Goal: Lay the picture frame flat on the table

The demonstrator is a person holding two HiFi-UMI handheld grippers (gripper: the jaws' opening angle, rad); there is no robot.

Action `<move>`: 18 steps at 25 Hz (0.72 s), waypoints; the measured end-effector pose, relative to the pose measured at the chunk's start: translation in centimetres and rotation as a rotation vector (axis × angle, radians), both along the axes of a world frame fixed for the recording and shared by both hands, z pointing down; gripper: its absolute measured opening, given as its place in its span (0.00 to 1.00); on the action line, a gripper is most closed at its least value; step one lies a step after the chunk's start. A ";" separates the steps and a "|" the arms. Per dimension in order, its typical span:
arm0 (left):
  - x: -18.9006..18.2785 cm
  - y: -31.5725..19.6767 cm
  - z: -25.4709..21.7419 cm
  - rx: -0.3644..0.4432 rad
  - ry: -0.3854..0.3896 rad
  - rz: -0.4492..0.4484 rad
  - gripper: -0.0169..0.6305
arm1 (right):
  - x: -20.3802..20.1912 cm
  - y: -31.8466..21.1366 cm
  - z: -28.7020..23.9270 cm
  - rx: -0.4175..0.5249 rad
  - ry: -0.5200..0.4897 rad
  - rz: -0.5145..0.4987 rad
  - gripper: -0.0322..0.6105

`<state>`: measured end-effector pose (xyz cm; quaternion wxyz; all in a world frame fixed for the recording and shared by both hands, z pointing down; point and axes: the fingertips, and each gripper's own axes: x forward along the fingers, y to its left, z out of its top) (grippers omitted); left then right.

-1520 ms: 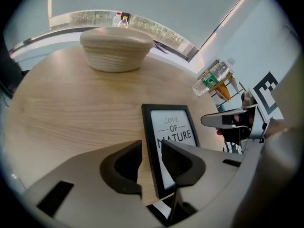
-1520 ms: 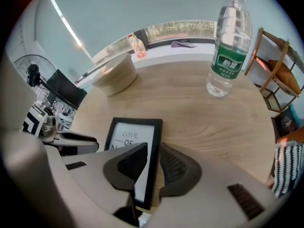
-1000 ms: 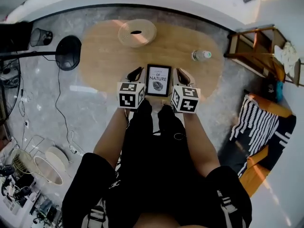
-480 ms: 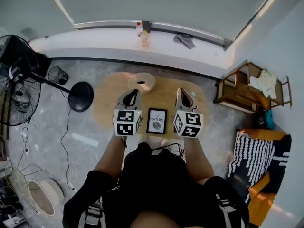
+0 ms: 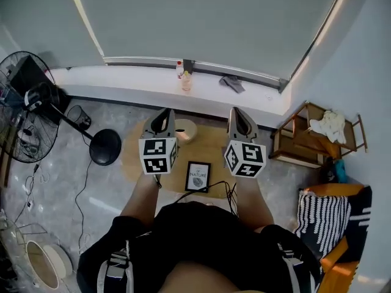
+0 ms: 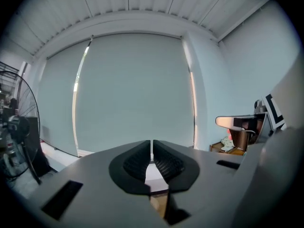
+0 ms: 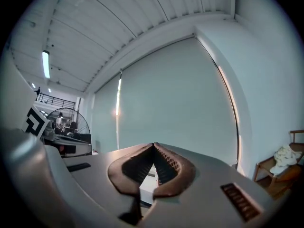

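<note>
picture frame (image 5: pixel 197 177) lay on table (image 5: pixel 211 143), below and between left gripper (image 6: pixel 151 148) and right gripper (image 7: pixel 154 147); 2 jaw pairs pressed together, empty, roughly equidistant.

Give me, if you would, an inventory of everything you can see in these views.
picture frame: one, black with white print, flat on the table's near side
table: one, light wood, oval
woven round thing: one, beige, table's far side
standing fan: one, black, floor at left
wastebasket: one, black mesh, beside the fan
bottles: two, pale, windowsill
cloth: one, grey, windowsill
wooden rack: one, brown, right
striped cushion: one, black and white, lower right
left gripper: one, grey, jaws shut, empty
right gripper: one, grey, jaws shut, empty
</note>
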<state>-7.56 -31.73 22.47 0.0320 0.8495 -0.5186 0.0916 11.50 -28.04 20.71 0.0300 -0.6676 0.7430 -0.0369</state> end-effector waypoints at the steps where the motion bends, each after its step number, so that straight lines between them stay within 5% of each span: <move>1: 0.0 0.5 -0.6 0.012 -0.010 -0.001 0.08 | 0.2 0.5 -0.5 0.008 -0.005 0.001 0.07; 18: 0.5 2.9 -3.0 0.092 -0.007 0.013 0.08 | -0.3 1.5 -2.2 0.040 -0.009 -0.041 0.07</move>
